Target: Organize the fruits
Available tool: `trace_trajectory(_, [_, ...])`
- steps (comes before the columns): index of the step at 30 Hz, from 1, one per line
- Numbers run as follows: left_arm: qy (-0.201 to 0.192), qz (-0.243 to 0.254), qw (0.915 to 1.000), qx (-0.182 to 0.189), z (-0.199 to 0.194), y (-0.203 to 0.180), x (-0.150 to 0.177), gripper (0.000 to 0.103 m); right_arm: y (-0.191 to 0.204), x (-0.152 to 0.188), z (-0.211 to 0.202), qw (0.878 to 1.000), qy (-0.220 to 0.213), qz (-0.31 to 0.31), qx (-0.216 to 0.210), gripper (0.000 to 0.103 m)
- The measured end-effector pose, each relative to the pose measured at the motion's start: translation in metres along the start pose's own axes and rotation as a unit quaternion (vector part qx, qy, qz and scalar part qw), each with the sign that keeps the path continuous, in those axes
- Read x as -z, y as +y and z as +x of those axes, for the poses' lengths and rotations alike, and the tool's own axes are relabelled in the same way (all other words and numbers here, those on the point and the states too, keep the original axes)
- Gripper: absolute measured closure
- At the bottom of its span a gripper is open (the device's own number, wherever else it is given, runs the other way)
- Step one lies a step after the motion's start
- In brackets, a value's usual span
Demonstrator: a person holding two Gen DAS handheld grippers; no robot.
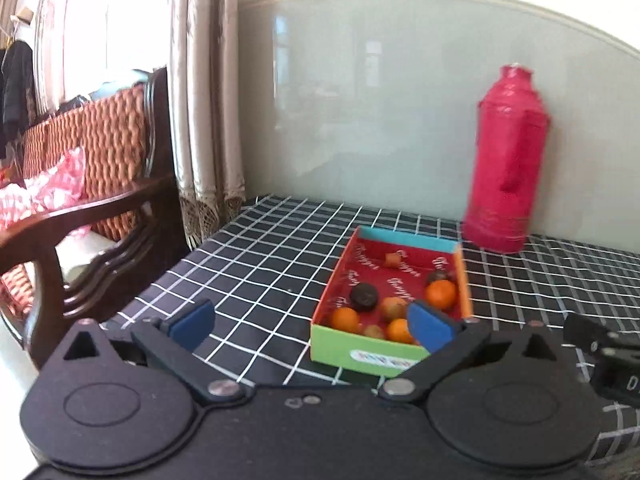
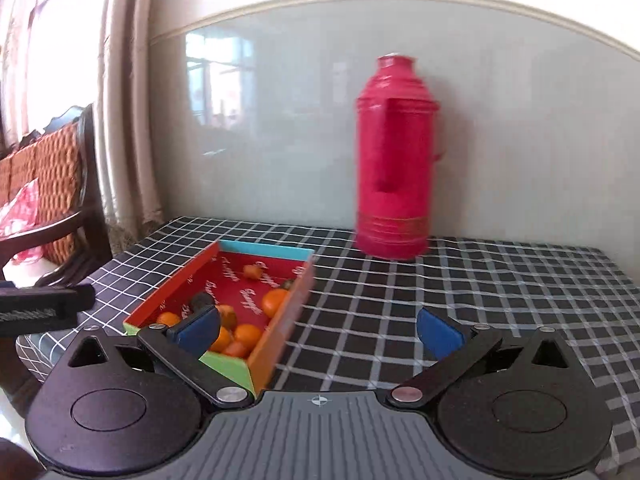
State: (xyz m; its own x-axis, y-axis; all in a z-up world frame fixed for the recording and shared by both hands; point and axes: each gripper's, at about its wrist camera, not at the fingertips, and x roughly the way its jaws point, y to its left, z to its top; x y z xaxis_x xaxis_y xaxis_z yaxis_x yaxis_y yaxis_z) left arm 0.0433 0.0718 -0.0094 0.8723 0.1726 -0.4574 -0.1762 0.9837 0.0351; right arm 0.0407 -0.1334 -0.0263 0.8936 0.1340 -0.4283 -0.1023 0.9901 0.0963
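Observation:
A colourful cardboard box (image 1: 362, 354) with a red inside sits on the checked tablecloth. It holds several fruits: oranges (image 1: 440, 294), a dark round fruit (image 1: 364, 297) and small brownish ones. My left gripper (image 1: 312, 326) is open and empty, above the table just before the box's near left corner. In the right wrist view the box (image 2: 276, 344) lies to the left, with oranges (image 2: 274, 302) inside. My right gripper (image 2: 318, 330) is open and empty, above the cloth right of the box.
A tall red thermos (image 1: 506, 160) stands at the wall behind the box; it also shows in the right wrist view (image 2: 394, 160). A wooden chair (image 1: 100, 208) with an orange cushion stands left of the table, by curtains (image 1: 200, 100). The table (image 2: 500, 300) ends on the left and right.

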Motion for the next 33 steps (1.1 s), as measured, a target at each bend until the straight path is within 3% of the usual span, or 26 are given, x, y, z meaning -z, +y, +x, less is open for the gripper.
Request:
trace_trajectory(6, [-0.009,0.022,0.9994,0.024,-0.053,-0.01,0.006,0.006,-0.01,0.007,-0.062,0.999,0.001,0.024,0.038,0.0])
trace_trajectory(10, [-0.013,0.037,0.9986,0.037,-0.065,-0.02,0.009,0.006,-0.012,0.007,-0.08,0.998,-0.003,0.019,0.052,0.0])
trace_trajectory(33, [0.002,0.04,0.9977,0.054,-0.065,-0.03,0.016,0.006,-0.019,0.008,-0.08,0.998,-0.004,0.032,0.053,0.0])
